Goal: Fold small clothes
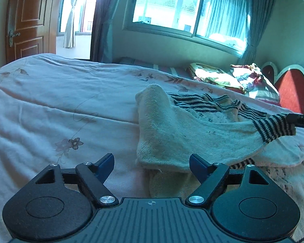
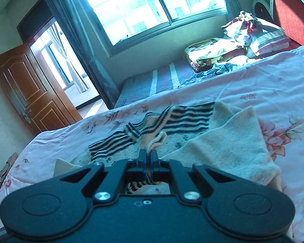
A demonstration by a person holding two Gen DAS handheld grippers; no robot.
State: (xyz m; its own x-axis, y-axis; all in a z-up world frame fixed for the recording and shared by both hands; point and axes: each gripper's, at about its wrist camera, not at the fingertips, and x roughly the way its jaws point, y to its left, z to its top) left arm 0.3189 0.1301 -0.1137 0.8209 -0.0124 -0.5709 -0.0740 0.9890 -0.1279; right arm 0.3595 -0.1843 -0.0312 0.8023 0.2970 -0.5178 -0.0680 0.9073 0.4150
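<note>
Right gripper [image 2: 149, 154] clenched on the striped cuff [image 1: 273, 128] of the small sweater [image 1: 172, 133]. Left gripper [image 1: 151, 162] released, empty. The sweater lies on the bedspread [image 1: 50, 101] just ahead of the left gripper, long axis running across to the right gripper, which looks better placed for the fold.

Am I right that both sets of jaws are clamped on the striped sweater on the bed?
Not quite. Only the right gripper is clamped on the sweater, at a striped cuff. The left wrist view shows the left gripper with its jaws apart, holding nothing, above the bed.
</note>
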